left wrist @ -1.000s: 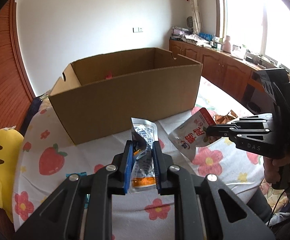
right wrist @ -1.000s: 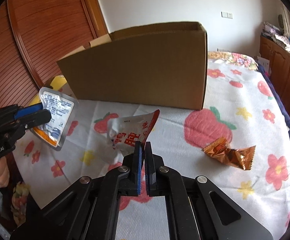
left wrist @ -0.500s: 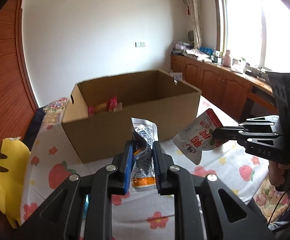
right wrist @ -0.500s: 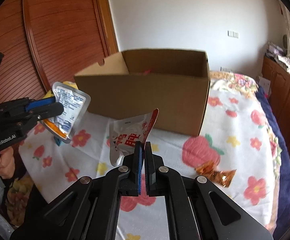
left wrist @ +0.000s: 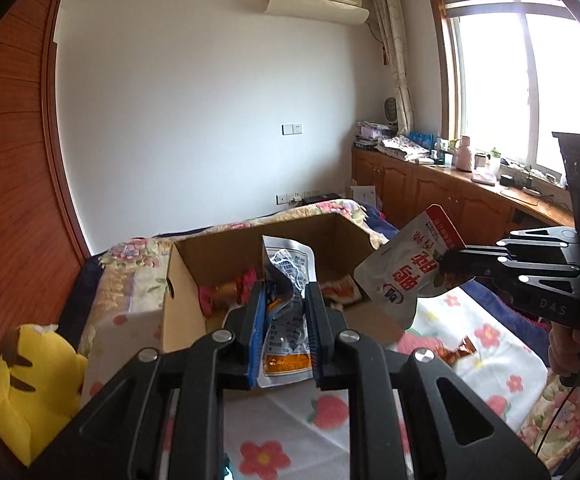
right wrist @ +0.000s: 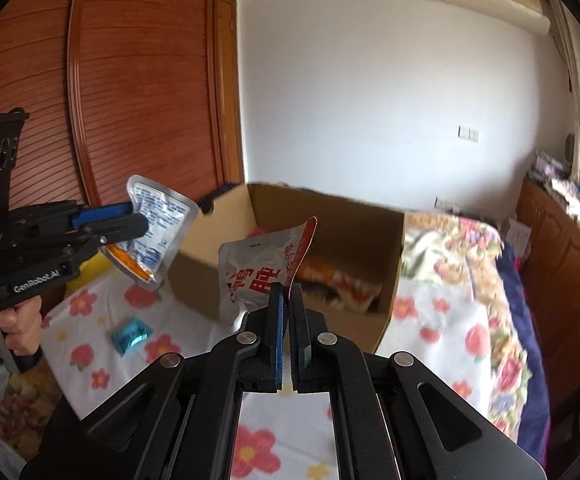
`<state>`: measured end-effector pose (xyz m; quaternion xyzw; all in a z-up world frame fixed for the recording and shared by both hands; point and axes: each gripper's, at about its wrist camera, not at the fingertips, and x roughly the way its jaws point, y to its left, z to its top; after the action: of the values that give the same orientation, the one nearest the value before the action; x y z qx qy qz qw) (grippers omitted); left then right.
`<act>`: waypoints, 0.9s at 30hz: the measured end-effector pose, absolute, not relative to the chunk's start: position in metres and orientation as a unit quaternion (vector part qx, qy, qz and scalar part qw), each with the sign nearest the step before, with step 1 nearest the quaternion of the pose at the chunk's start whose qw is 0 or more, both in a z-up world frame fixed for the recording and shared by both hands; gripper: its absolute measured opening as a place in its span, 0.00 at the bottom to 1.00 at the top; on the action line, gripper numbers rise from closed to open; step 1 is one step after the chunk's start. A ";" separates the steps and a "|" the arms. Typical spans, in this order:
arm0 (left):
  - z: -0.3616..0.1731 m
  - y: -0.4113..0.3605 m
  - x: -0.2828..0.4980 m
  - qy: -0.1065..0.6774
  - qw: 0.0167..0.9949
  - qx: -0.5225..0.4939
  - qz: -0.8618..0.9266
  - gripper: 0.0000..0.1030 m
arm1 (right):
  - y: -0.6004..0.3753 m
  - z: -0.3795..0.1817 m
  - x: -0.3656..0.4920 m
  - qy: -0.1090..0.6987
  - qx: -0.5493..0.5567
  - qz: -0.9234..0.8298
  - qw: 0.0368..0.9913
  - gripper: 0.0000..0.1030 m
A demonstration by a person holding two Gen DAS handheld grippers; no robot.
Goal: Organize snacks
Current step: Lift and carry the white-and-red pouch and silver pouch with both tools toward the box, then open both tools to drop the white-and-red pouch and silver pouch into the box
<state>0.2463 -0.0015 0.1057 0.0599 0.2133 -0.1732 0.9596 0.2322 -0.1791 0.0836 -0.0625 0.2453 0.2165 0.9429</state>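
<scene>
My left gripper (left wrist: 286, 292) is shut on a silver snack pouch with an orange end (left wrist: 287, 320), held upright above the bed. My right gripper (right wrist: 286, 292) is shut on the edge of a white pouch with red characters (right wrist: 255, 276); that pouch (left wrist: 404, 272) also shows in the left wrist view, hanging from the right gripper (left wrist: 446, 266). An open cardboard box (left wrist: 181, 280) stands just beyond both pouches, with several snacks (left wrist: 225, 292) inside. From the right wrist view the left gripper (right wrist: 137, 224) holds its silver pouch (right wrist: 157, 232) left of the box (right wrist: 390, 264).
A teal packet (right wrist: 129, 334) and an orange-brown wrapper (left wrist: 456, 354) lie on the flower-print bedcover (left wrist: 502, 364). A yellow plush toy (left wrist: 33, 384) sits at the bed's left edge. Wooden wardrobe doors (right wrist: 137, 92) stand left, and low cabinets (left wrist: 442, 196) line the window side.
Both grippers have risen with their pouches still gripped. The view now looks down into the box, whose inside and snacks have come into sight.
</scene>
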 end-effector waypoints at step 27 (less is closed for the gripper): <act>0.058 -0.005 0.361 0.240 0.957 0.051 -0.156 0.16 | -0.155 0.050 0.344 0.260 -0.068 0.224 0.937 0.00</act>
<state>0.3613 -0.0053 0.0579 0.0513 0.2400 -0.1561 0.9568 0.3442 -0.1546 0.0503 -0.0677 0.2597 0.2238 0.9369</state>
